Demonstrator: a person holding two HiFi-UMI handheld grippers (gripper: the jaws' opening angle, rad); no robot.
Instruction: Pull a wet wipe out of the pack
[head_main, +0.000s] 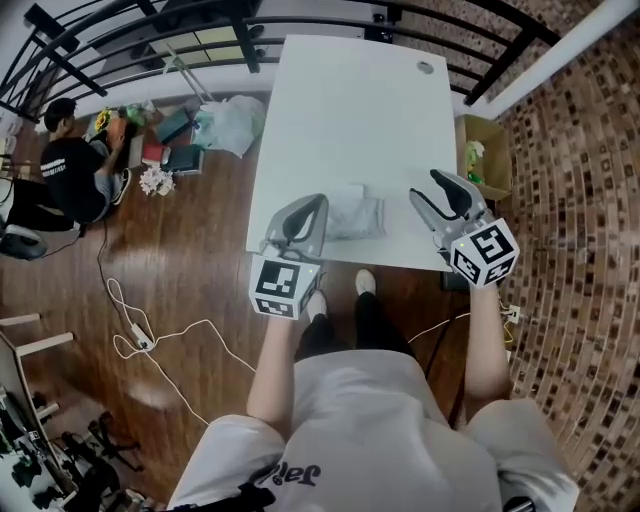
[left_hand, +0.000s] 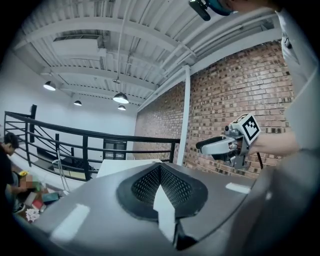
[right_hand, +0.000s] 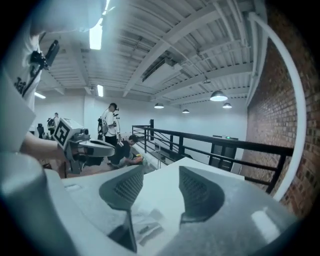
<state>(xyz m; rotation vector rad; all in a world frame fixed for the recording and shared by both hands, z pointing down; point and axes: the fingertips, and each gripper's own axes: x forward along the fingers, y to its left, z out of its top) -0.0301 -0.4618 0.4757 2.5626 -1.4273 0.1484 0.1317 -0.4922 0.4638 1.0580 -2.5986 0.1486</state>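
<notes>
Two grippers hover over the near edge of the white table (head_main: 350, 100). The left gripper (head_main: 318, 200) has its fingers clenched together, with nothing between them. The wet wipe pack (head_main: 357, 215) lies flat on the table, just to the right of these fingertips. The right gripper (head_main: 425, 187) has its fingers released, apart and empty; the pack lies to their left, lower than the fingertips.

Head camera looks steeply down on the table (head_main: 345, 120). Each gripper camera sits low at its near edge, facing across it and catching the other: right gripper (left_hand: 202, 146), left gripper (right_hand: 111, 148).
</notes>
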